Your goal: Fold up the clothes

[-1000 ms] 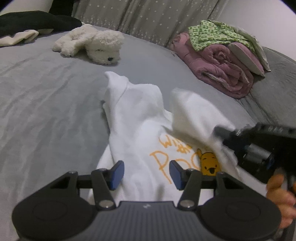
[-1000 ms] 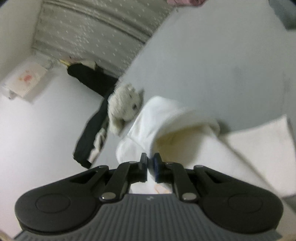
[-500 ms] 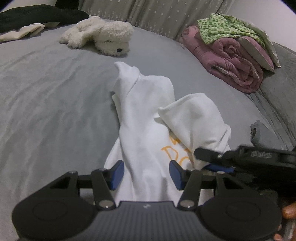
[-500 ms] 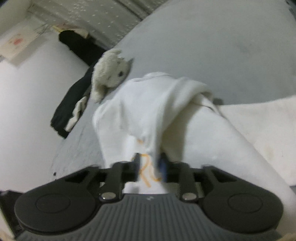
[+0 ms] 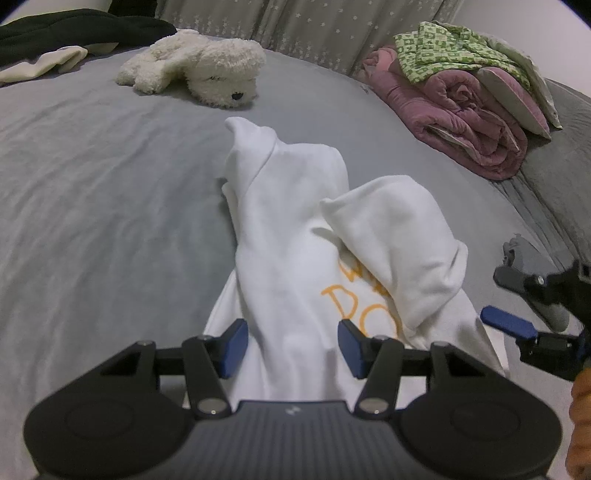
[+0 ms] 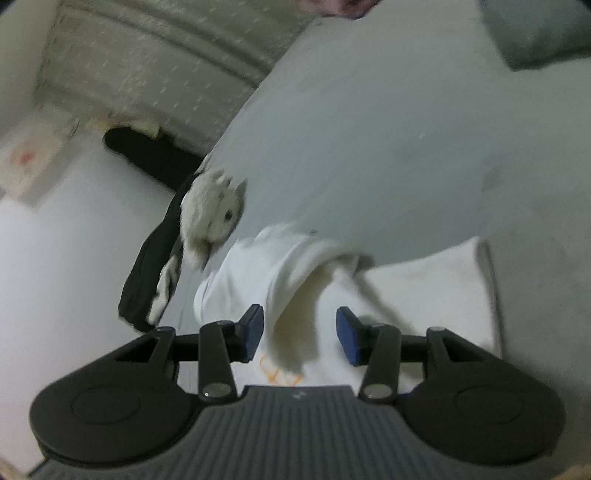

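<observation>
A grey bed (image 5: 92, 206) fills the room up to a dotted grey headboard (image 5: 314, 29). On it the white shirt (image 5: 295, 236) lies bunched; left of it nothing, beyond it a plush dog (image 5: 207, 70), right a pink quilt (image 5: 454, 110). The left tool (image 5: 290, 341) gapes loosely over the shirt; the right tool (image 6: 300, 334) is opening, gripping nothing.

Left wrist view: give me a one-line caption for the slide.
White T-shirt with orange print, sides folded inward on a grey bed; left tool open over its hem, right tool opening alongside.

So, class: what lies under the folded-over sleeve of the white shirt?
Under the sleeve lies the white shirt front, with orange lettering partly showing. The rest of the print is covered.
</observation>
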`<control>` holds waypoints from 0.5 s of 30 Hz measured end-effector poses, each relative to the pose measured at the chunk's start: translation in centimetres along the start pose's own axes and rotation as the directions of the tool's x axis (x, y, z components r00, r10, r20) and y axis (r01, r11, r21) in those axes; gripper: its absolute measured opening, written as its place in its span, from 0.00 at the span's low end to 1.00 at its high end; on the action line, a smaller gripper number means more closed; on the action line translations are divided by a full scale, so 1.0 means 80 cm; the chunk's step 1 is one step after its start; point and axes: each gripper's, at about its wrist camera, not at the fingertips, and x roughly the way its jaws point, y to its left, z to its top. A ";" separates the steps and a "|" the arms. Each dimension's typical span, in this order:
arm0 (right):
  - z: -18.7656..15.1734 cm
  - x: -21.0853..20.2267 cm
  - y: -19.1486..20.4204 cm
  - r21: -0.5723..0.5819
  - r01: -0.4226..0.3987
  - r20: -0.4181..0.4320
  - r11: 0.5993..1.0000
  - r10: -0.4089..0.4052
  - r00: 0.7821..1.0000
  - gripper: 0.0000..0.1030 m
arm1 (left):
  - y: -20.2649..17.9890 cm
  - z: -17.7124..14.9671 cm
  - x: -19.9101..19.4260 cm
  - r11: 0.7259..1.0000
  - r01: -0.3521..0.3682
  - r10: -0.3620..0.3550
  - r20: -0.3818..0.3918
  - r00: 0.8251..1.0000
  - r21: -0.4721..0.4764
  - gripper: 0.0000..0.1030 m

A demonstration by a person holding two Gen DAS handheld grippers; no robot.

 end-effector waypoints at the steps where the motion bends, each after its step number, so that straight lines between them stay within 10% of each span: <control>1: 0.005 0.005 0.000 0.018 0.005 0.009 1.000 -0.005 1.000 0.47 | -0.001 0.000 0.001 1.000 -0.002 0.002 0.000 1.000 0.003 0.53; 15: 0.056 0.089 0.011 0.100 0.211 -0.022 0.972 -0.209 0.978 0.46 | 0.000 0.001 0.004 1.000 0.007 -0.007 -0.007 1.000 0.001 0.53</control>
